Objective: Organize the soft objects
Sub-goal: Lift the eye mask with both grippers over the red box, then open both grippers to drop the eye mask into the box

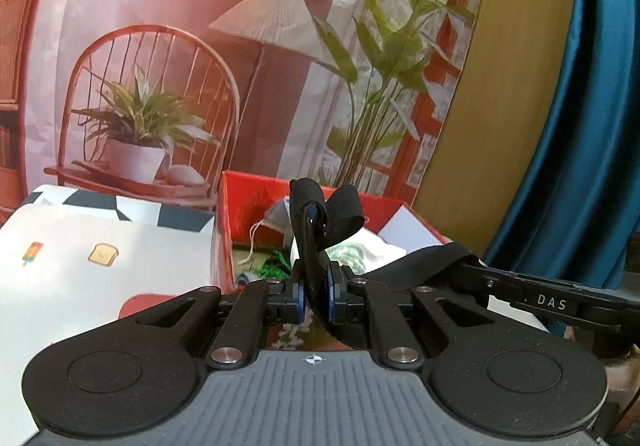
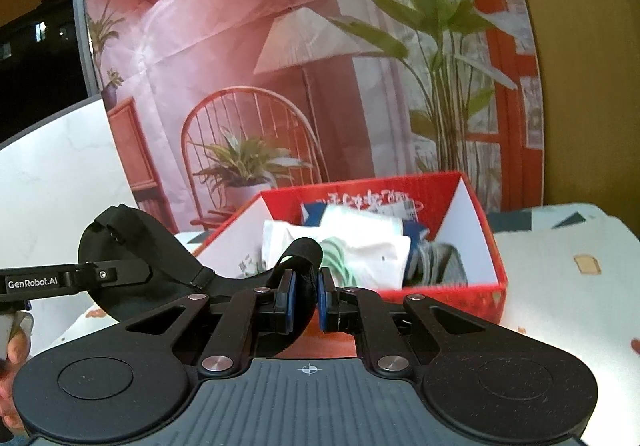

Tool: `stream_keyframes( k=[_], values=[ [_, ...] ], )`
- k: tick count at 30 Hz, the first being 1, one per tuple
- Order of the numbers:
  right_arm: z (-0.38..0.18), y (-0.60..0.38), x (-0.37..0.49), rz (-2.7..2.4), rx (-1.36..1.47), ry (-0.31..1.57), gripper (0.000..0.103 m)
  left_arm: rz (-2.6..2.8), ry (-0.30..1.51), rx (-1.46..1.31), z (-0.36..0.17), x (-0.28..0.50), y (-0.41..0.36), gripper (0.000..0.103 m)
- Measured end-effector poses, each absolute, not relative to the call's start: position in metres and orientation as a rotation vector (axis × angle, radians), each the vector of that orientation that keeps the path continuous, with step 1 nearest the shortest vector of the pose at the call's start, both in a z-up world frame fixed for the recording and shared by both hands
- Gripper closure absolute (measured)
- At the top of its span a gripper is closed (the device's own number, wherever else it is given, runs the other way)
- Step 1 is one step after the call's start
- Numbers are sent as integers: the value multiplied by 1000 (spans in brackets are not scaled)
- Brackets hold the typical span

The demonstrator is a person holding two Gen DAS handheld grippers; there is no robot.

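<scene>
Two tongs share one black fabric piece [image 2: 132, 246]: my left tongs [image 1: 316, 294] are clamped narrow on its strap, my right tongs [image 2: 306, 294] pinched on the other end. I judge I hold it at both ends so it hangs spread for tidying. It stretches between them, above the counter [image 1: 80, 246], with the red box [image 2: 480, 230] of soft things just beyond.
</scene>
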State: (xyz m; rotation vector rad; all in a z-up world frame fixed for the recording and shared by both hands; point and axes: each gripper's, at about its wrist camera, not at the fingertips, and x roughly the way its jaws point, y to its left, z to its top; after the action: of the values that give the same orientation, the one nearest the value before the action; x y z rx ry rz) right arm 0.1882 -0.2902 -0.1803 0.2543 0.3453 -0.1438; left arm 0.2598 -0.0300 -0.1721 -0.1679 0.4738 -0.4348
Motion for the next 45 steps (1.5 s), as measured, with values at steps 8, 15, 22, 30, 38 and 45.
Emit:
stream_keyframes(
  k=[8,15,22,30,38,45],
  values=[
    [-160,-299,207,-139,232,330,93,-438,451,-178,-159,275,-34,92],
    [-148,-315,225,-152,215,328,93,-442,474,-187,-157,297,-43,92],
    [-144,-344,245,-187,223,349,93,-462,497,-165,-155,329,-63,92],
    [-158,-372,262,-224,222,425,93,-505,644,-121,-180,360,-89,92],
    [-200,-381,269,-248,263,562,93,-506,776,-90,-210,378,-97,92],
    [-208,-384,267,-260,287,581,92,-495,780,-54,-213,383,-97,90]
  ],
)
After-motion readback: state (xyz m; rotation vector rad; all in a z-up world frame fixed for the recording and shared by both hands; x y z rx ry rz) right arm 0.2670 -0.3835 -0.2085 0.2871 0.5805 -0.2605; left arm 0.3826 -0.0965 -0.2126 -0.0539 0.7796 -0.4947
